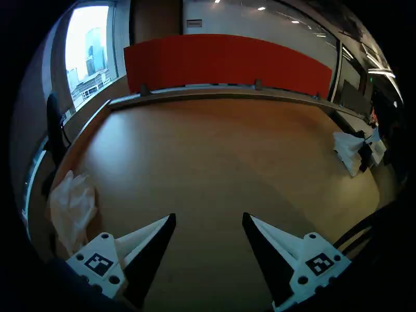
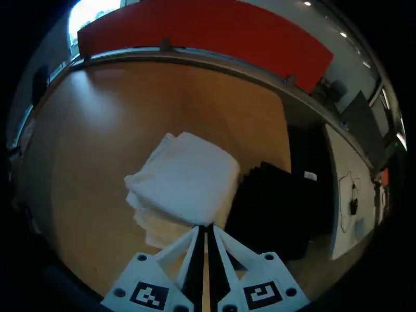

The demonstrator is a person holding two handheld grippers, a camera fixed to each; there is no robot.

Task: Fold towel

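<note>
Brown wooden tabletop (image 2: 78, 130), red partition (image 2: 208, 31) behind. White cloth towel (image 2: 184, 179) already folded into a thick square, at the tips of right claw (image 2: 206, 229), which is pressed together. Left claw (image 1: 208, 215) spread, idle. Folding looks nearly done.

My left claw (image 1: 208, 216) stands wide open, its two white fingers (image 1: 148, 234) spread well apart and angled inward toward their dark tips, with nothing between them. It points forward, level and slightly downward. My right claw (image 2: 206, 229) is drawn almost closed, the fingers (image 2: 229, 244) running side by side with only a thin slit left between them. Its tips meet the near edge of the towel (image 2: 187, 182); I cannot tell whether they pinch any cloth.
</note>
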